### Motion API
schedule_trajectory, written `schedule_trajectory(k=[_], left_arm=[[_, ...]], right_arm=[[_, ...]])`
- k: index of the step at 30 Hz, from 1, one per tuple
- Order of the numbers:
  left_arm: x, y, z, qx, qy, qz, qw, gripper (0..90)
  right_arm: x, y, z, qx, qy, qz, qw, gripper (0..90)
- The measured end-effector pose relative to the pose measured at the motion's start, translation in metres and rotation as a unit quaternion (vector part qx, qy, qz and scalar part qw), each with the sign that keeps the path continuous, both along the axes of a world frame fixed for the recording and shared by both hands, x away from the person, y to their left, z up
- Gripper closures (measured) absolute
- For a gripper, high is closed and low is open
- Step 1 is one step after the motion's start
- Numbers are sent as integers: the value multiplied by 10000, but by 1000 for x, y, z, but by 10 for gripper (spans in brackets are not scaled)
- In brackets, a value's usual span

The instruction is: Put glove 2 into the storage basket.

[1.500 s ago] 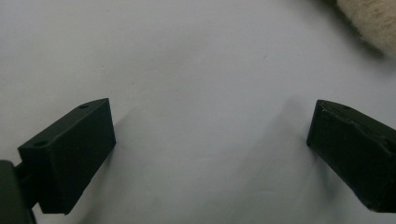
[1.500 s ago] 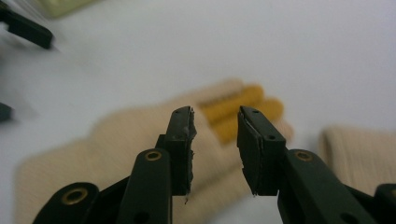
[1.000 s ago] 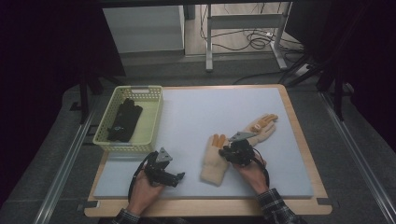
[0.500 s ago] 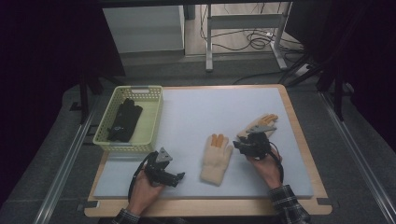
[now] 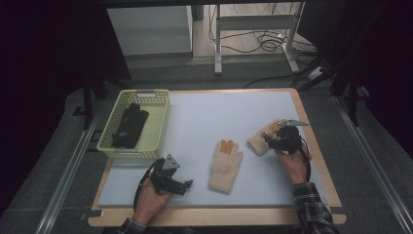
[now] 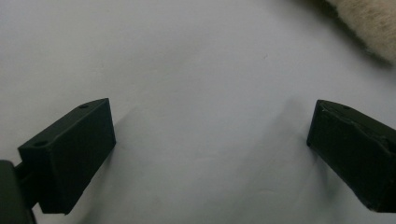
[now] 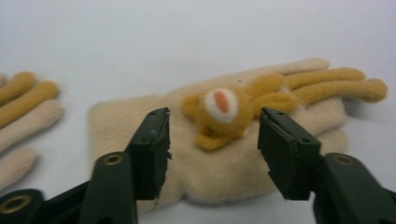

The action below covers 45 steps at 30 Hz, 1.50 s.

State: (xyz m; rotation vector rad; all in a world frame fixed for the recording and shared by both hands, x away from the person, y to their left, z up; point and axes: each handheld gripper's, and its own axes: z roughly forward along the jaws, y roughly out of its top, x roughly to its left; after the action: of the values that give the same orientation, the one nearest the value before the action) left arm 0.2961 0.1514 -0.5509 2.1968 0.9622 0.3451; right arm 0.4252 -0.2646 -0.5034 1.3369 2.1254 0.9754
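Two cream gloves with orange fingertips lie on the white table top. One glove lies flat in the middle. The other glove is at the right and carries an orange animal-face patch. My right gripper hovers over this glove; its jaws have just been opening and stand apart on either side of the patch, without pressing it. My left gripper rests near the front left, open wide over bare table, with a glove edge beyond it.
A yellow-green basket at the left rear of the table holds black gloves. The fingers of the middle glove reach into the left of the right gripper view. The wooden table rim runs close by my right hand.
My right gripper has moved from the middle glove rightward to the glove with the patch, and its jaws have spread. The middle glove stays flat on the table. The left hand has not moved.
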Motion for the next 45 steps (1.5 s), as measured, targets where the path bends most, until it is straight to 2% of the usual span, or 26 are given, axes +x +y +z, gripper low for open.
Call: schedule_trajectory(k=[3, 7, 8, 10, 11, 14, 17, 21, 31, 35, 40, 45], left_arm=[[0, 0, 0, -1, -1, 0, 10000, 13], [0, 0, 0, -1, -2, -2, 10000, 13], [0, 0, 0, -2, -1, 0, 10000, 13], [0, 0, 0, -3, -2, 0, 10000, 13], [0, 0, 0, -3, -2, -1, 10000, 13], [0, 0, 0, -2, -2, -1, 10000, 13], [0, 0, 0, -4, -1, -1, 10000, 13], [0, 0, 0, -3, -4, 1, 10000, 13], [0, 0, 0, -1, 1, 2, 10000, 13], [0, 0, 0, -1, 1, 3, 10000, 13], [0, 0, 0, 8, -7, -4, 10000, 13], [0, 0, 0, 1, -10, 5, 10000, 13]], right_arm=[[10, 1, -8, -9, 68, -105, 9999, 352], [19, 6, -16, -167, 68, -126, 9998, 354], [20, 7, -18, -245, 55, -123, 9996, 383], [20, 8, -19, -348, -12, -96, 9993, 532], [19, 8, -18, -297, 5, -29, 9996, 577], [18, 7, -17, -322, 17, -34, 9995, 640], [15, 5, -13, -309, 14, 20, 9995, 651], [8, 0, -2, -89, -96, 78, 9999, 652], [-21, -2, 25, 203, -217, 541, 9981, 651], [-37, 2, 37, 376, -246, 821, 9956, 650], [-58, 14, 50, 469, -296, 1262, 9905, 649], [-82, 38, 57, 531, -302, 1838, 9811, 648]])
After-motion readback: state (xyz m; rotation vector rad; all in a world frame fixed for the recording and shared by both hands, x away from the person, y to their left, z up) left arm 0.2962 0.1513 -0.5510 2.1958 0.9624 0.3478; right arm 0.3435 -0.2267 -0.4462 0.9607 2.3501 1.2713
